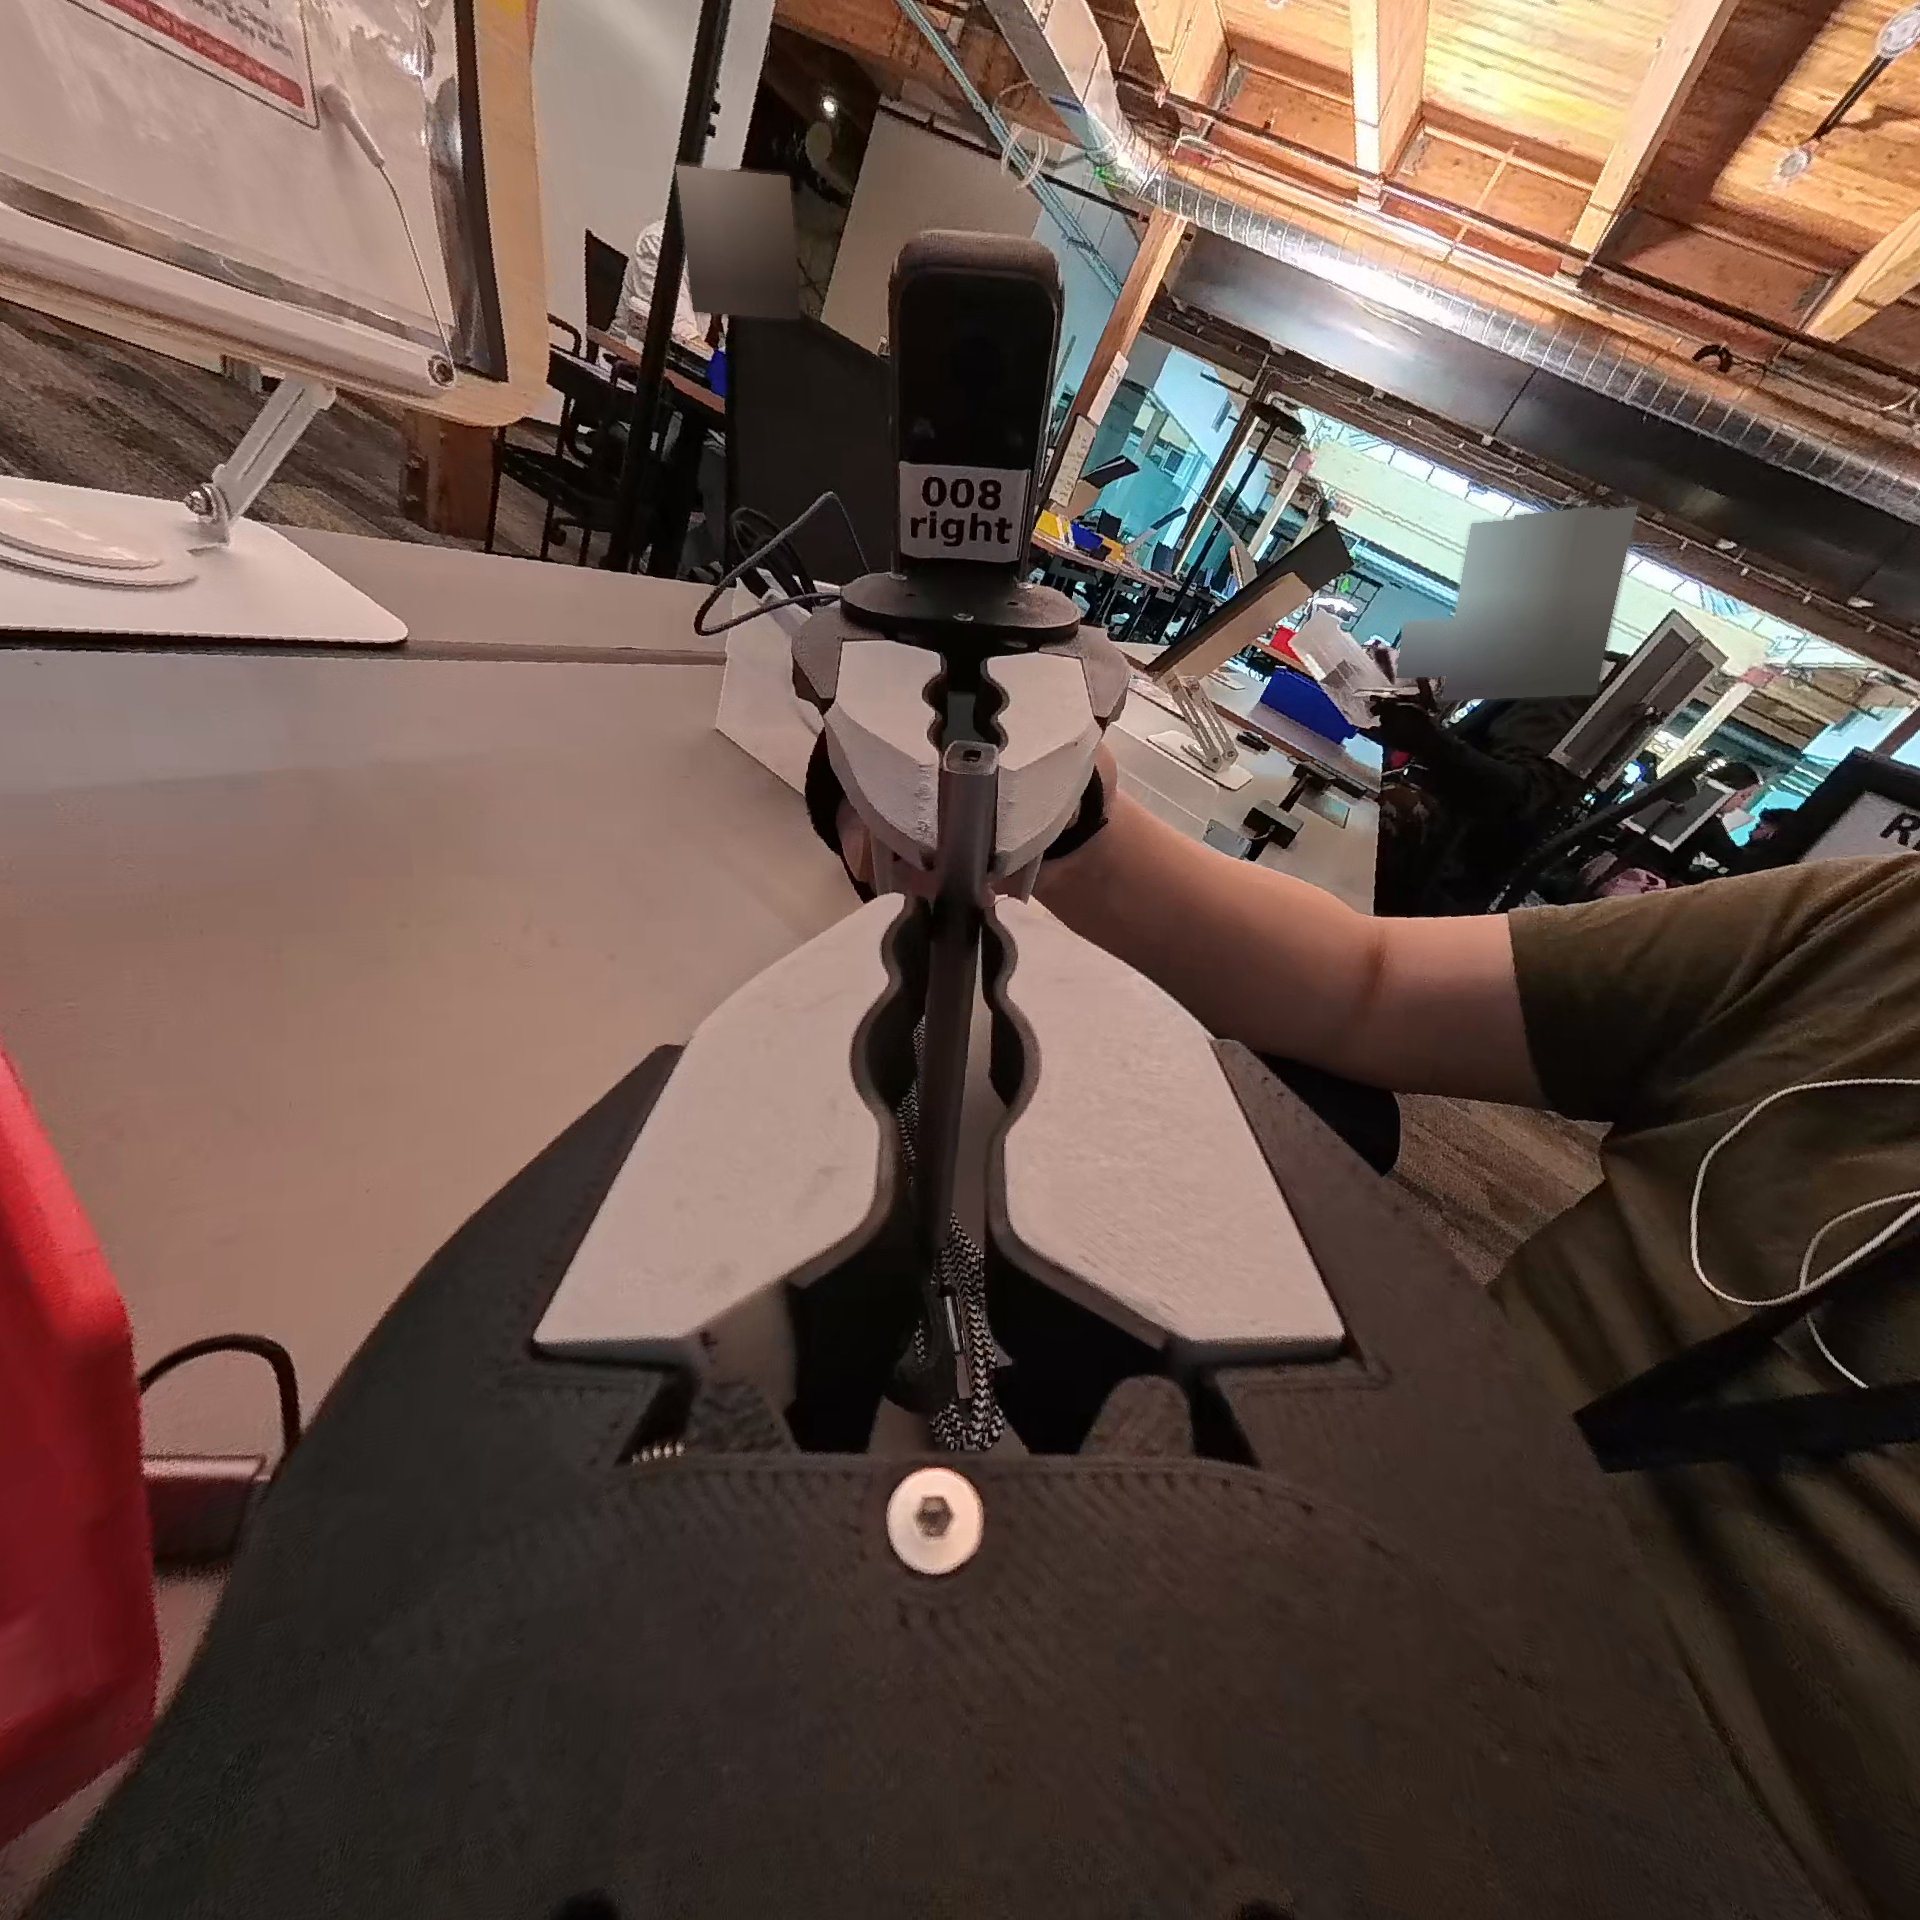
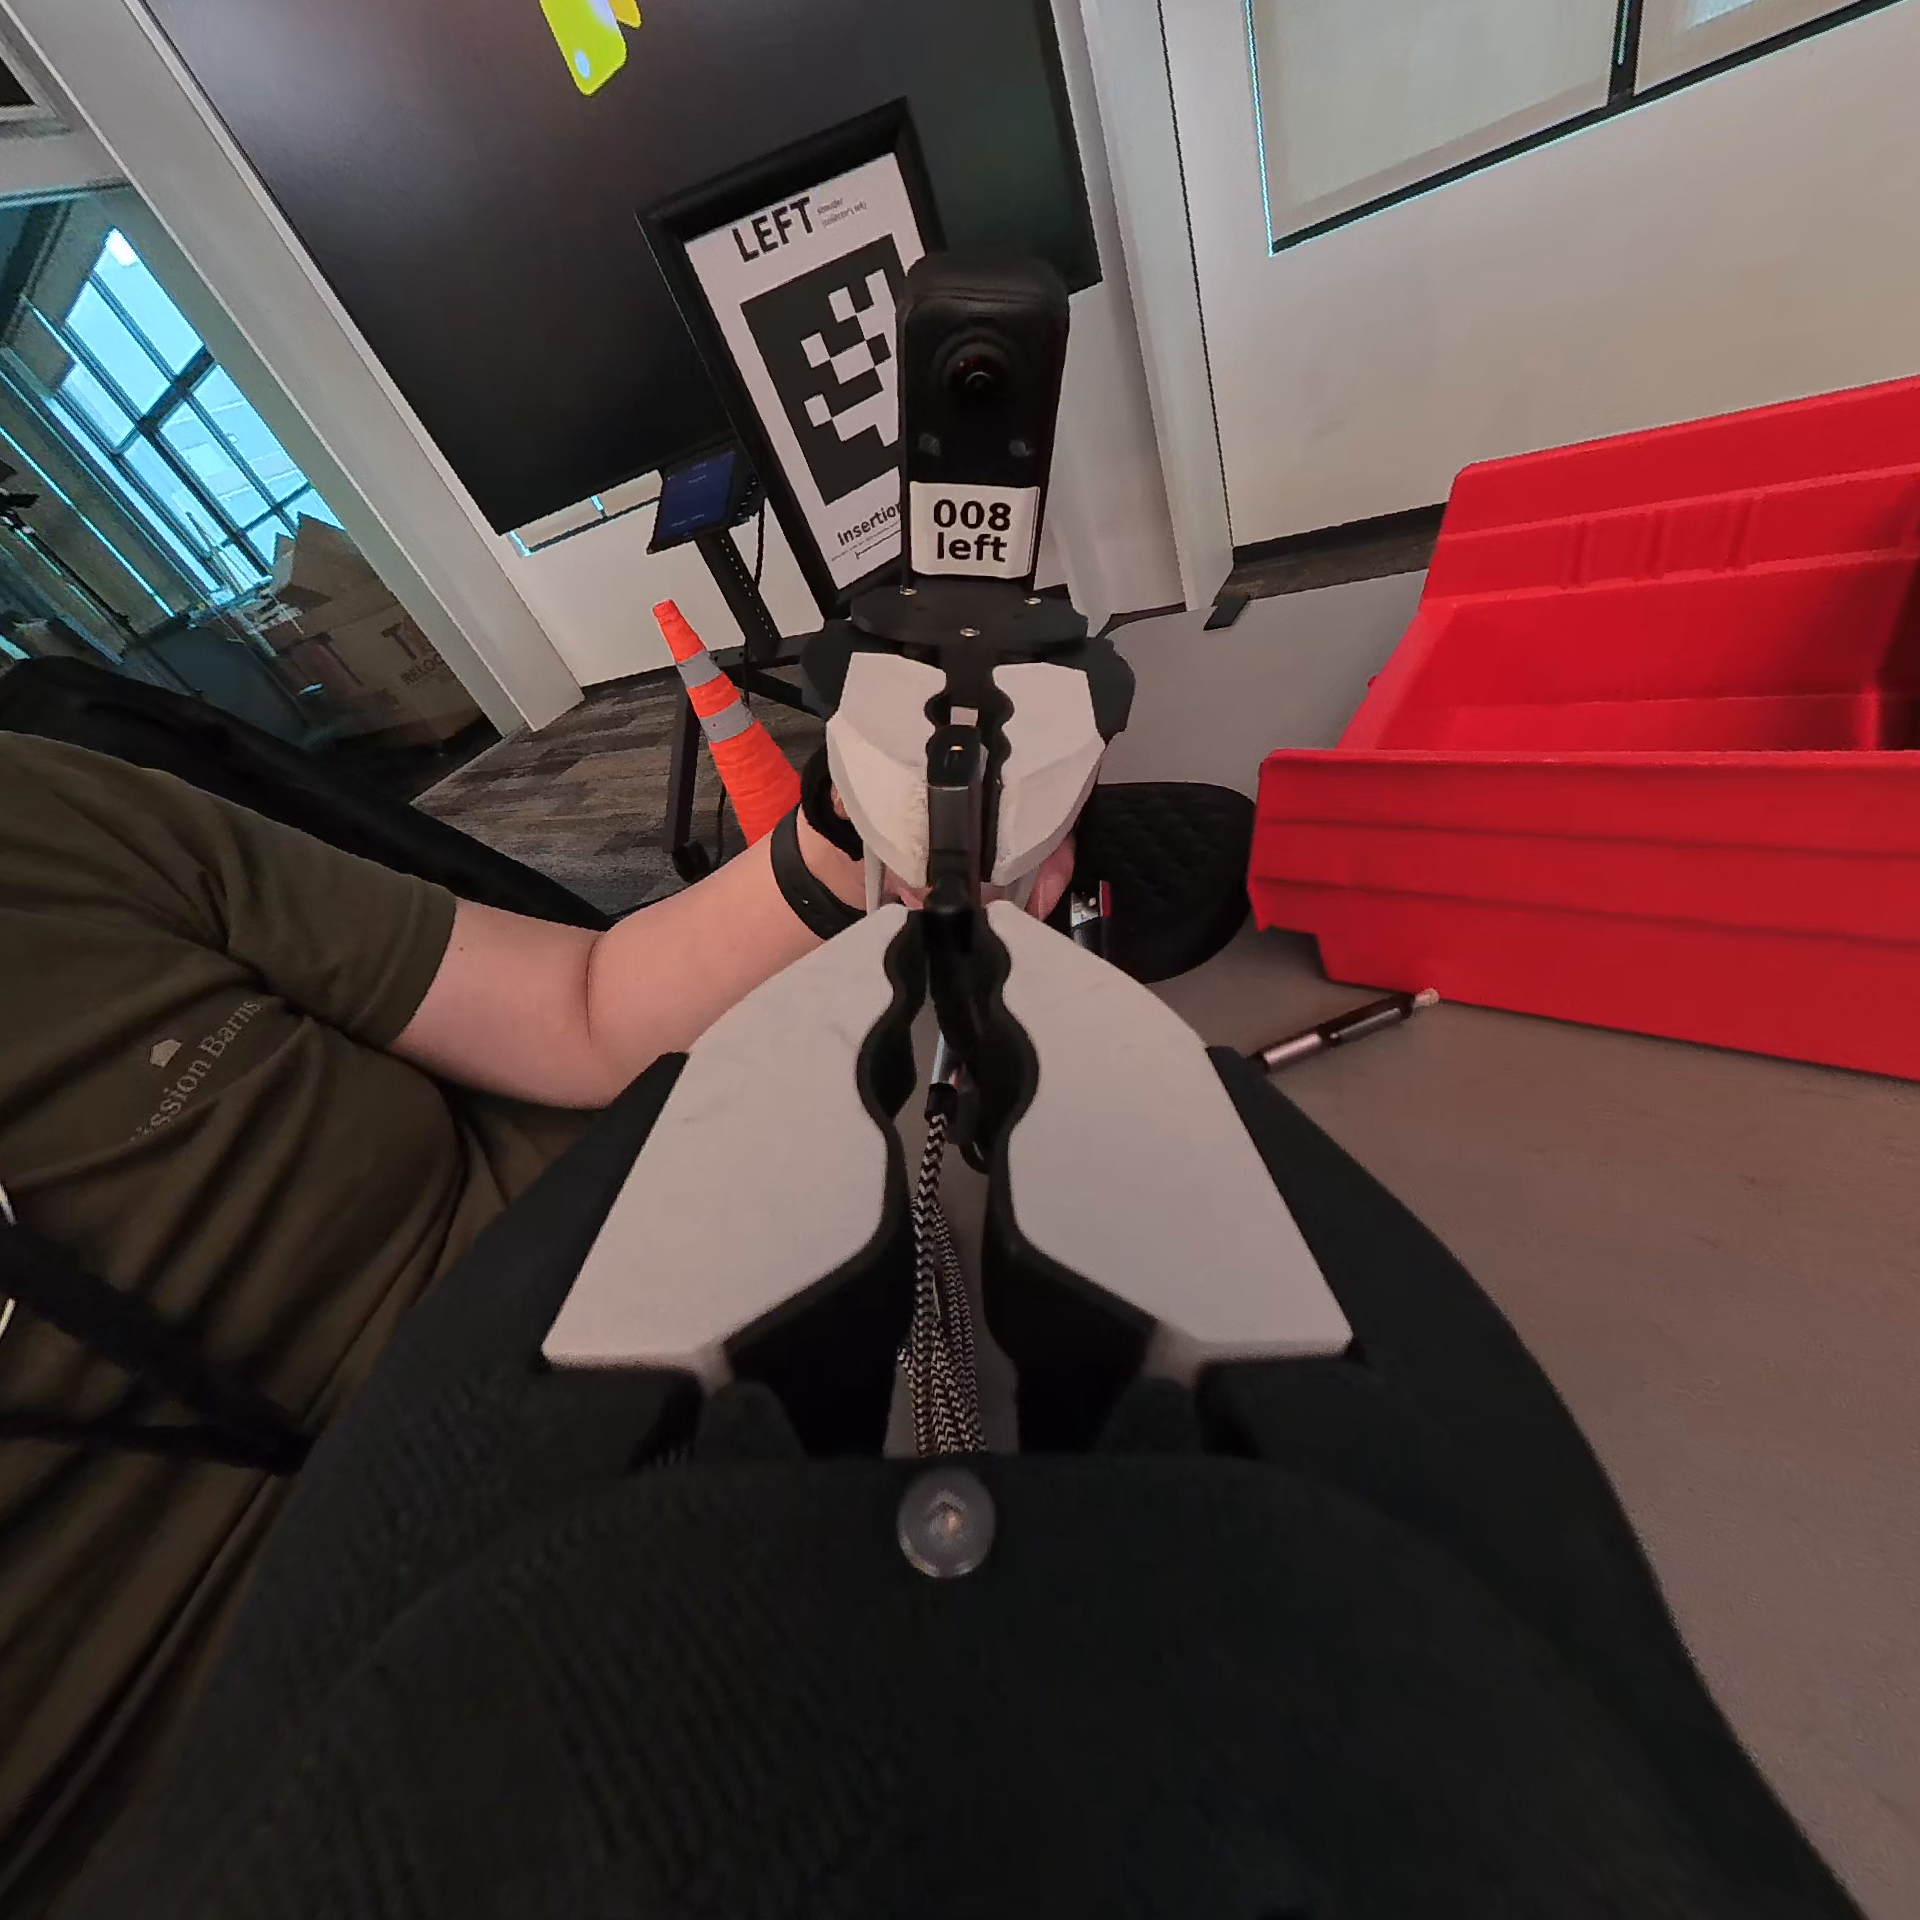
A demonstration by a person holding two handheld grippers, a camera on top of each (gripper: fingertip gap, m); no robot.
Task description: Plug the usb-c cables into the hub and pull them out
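Left tool (image 1: 940, 925): closed on hub (image 1: 956, 935), frame centre. Right tool (image 2: 948, 925): closed on cable (image 2: 940, 1236) plug. Risk: misaligned push bends plug; hub slips.

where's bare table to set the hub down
Bare grey table lies between the white stand base and the red bin. In the right wrist view, it is also bare before the bin, past the pen. Crowded: where the grippers meet.
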